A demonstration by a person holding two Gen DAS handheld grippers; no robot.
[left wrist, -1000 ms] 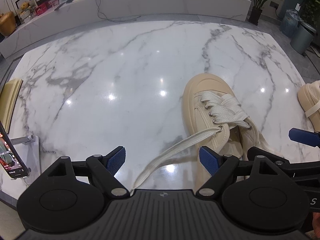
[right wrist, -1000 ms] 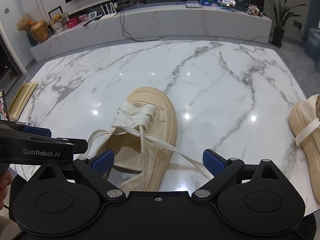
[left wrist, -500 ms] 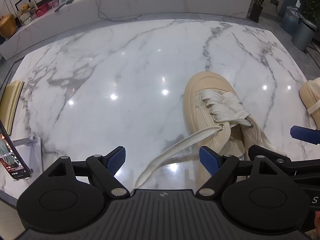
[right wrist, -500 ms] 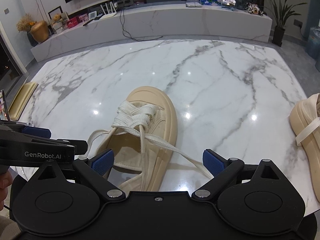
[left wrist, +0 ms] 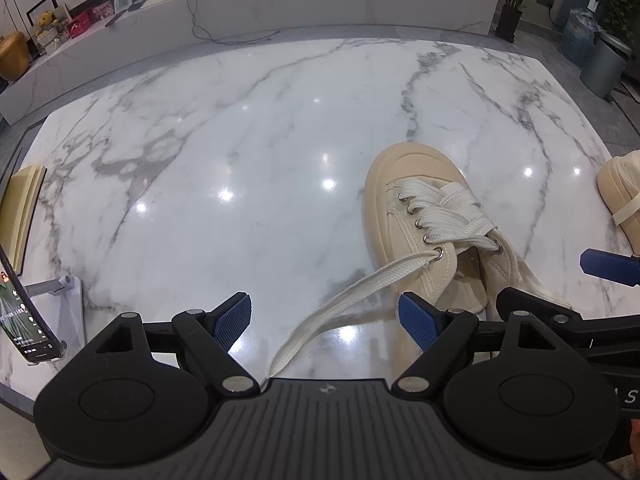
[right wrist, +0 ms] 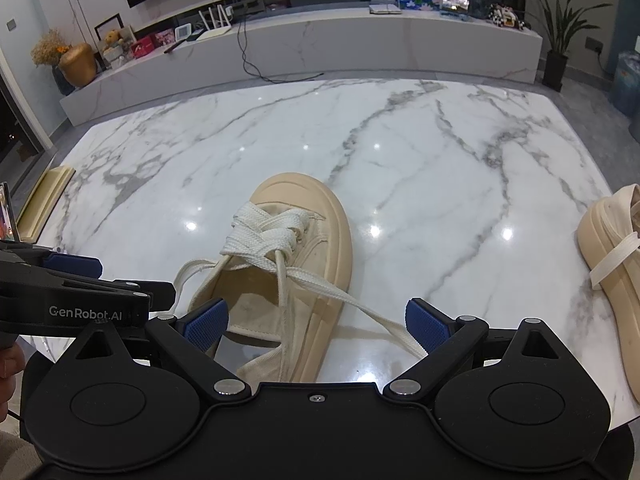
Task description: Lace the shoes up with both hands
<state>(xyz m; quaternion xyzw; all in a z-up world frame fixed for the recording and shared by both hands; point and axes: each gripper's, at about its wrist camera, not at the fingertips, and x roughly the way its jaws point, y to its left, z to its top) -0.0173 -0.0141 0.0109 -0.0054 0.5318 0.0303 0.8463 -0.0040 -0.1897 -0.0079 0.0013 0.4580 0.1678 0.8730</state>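
From the left wrist view, the left tongs (left wrist: 325,318) stand wide open with nothing gripped. A loose white lace end (left wrist: 352,300) runs from the nearest eyelet of the cream shoe (left wrist: 412,184) down between the blue pads (left wrist: 232,316) without touching either. The shoe sits on the marble bench (left wrist: 240,152), toe pointing away, its upper eyelets already crossed with lace. A phone on a stand (left wrist: 24,320) is at the bench's left edge.

From the right wrist view, the right tongs (right wrist: 316,322) are also wide open and empty, hovering over the shoe's (right wrist: 320,208) heel opening. Another lace end (right wrist: 360,308) trails toward the right pad. A second cream shoe (right wrist: 612,264) lies well apart at the right edge.
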